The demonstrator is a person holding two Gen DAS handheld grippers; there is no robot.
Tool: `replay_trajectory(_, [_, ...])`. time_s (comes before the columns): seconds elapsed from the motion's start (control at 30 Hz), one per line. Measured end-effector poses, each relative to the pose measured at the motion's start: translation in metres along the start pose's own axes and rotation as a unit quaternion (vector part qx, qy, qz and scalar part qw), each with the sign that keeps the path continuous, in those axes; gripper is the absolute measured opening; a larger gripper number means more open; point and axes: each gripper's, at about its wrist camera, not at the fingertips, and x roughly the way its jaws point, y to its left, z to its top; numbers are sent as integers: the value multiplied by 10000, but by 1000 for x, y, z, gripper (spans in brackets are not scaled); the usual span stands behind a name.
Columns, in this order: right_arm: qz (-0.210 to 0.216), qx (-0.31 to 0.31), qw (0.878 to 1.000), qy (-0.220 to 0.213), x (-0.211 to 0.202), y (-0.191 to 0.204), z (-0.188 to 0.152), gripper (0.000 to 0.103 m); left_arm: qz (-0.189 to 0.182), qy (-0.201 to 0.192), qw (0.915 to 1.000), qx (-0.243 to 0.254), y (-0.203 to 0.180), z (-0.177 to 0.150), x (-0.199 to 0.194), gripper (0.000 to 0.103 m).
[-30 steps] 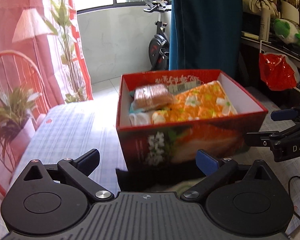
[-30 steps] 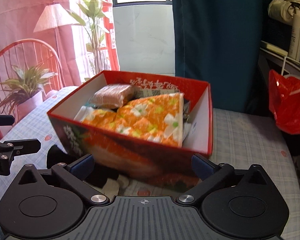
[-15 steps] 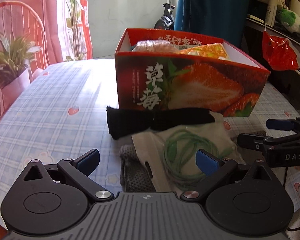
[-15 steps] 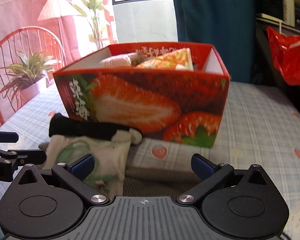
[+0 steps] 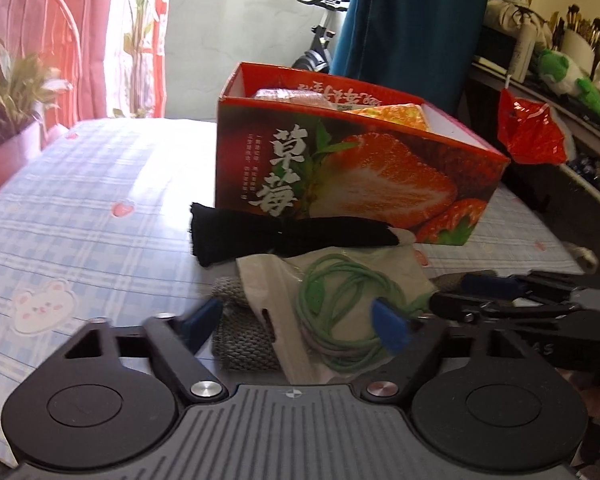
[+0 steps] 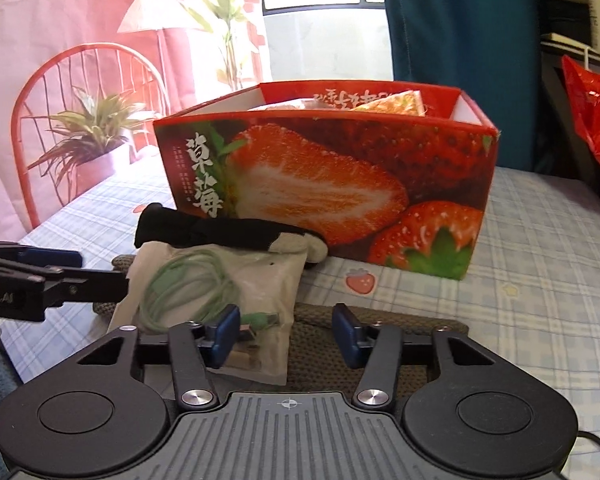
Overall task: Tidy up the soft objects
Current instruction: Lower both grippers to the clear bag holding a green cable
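Note:
A red strawberry box [image 5: 352, 168] [image 6: 328, 188] stands on the table and holds soft packs, one orange [image 5: 396, 114]. In front of it lie a black sock [image 5: 259, 232] [image 6: 203, 232], a clear bag with a green cable [image 5: 340, 300] [image 6: 215, 288] and a grey knitted cloth [image 5: 239, 340] [image 6: 340, 352]. My left gripper [image 5: 295, 326] is open, low over the bag and the cloth. My right gripper [image 6: 285, 334] is open over the bag's edge and the grey cloth. Each gripper shows in the other's view [image 5: 500, 296] [image 6: 39, 280].
The table has a blue checked cloth [image 5: 79, 220] [image 6: 540, 280]. A red chair [image 6: 83, 92] with a potted plant [image 6: 87, 140] stands at the left. A red plastic bag [image 5: 528, 128] hangs by a cluttered shelf at the right. A blue curtain [image 5: 412, 20] hangs behind the box.
Both grippers have come down from above the box to table height and moved in over the bag and the grey cloth. The right gripper's jaws have narrowed somewhat.

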Motion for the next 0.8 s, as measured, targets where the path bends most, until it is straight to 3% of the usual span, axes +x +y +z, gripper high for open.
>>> replay_trajectory(0.1, [86,65,9999,64,3,-1,-3,44,-266,131,9995,-141,4,-1,4,49])
replay_trajectory(0.2, [207,89,9997,99,5,-1,-4,40,-352,239,9988,-245,6,-4,10,48])
replay_trajectory(0.5, [380,74,9989,270,7,2,-8,40,-159,394,9981,-450,14,-1,27,48])
replay_trajectory(0.8, [422,121,9986,296,8,0,-7,41,-483,474,9961,-566,18,-1,41,51])
